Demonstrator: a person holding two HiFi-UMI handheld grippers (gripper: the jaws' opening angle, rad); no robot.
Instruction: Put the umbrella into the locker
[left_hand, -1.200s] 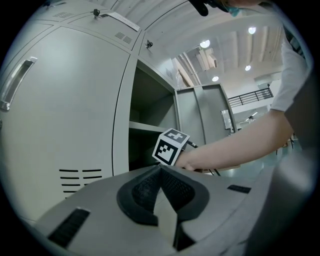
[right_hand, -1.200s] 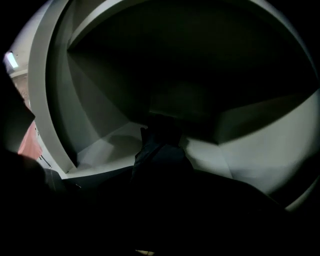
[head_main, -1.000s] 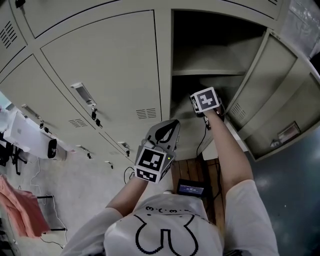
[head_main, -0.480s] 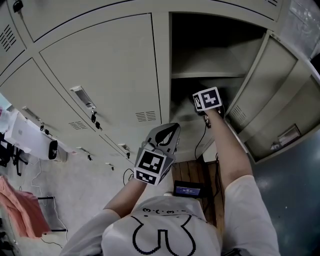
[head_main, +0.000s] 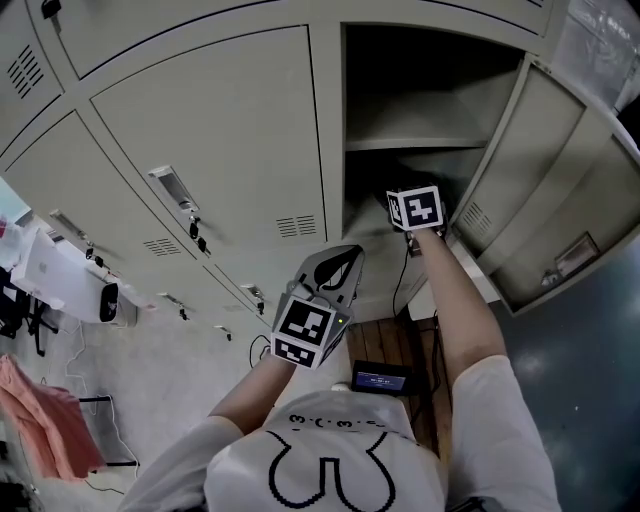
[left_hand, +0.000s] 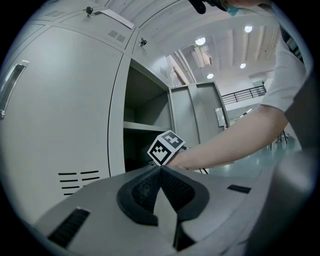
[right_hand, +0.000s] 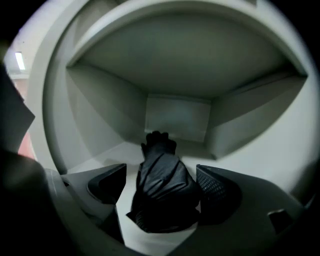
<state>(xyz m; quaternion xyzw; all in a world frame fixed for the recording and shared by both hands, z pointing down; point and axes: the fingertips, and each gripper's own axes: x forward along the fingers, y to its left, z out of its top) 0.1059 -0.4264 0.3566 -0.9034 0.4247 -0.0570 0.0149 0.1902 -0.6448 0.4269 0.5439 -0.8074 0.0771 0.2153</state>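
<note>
The umbrella (right_hand: 162, 192), a folded black bundle, lies on the floor of the locker (head_main: 333, 130), in the compartment under the shelf (head_main: 415, 145). It sits between the jaws of our right hand-held gripper (right_hand: 161, 186). Those jaws are opening: the left jaw stands clear of the fabric and the right jaw is just beside it. The umbrella's far end points toward the back wall.

Our right arm (head_main: 455, 300) reaches in past the open door (head_main: 540, 180), which hangs out on the right side of the opening.

Our left hand-held gripper (left_hand: 160, 170) has its jaws pressed together with nothing between them. We hold it level outside the locker, low in front of the closed door (head_main: 220, 130) to the left.

That door carries a handle (head_main: 168, 186) and hanging keys (head_main: 196, 231). Below the opening, a cable (head_main: 400, 285) runs down toward a black device (head_main: 380, 379) on wooden boards.
</note>
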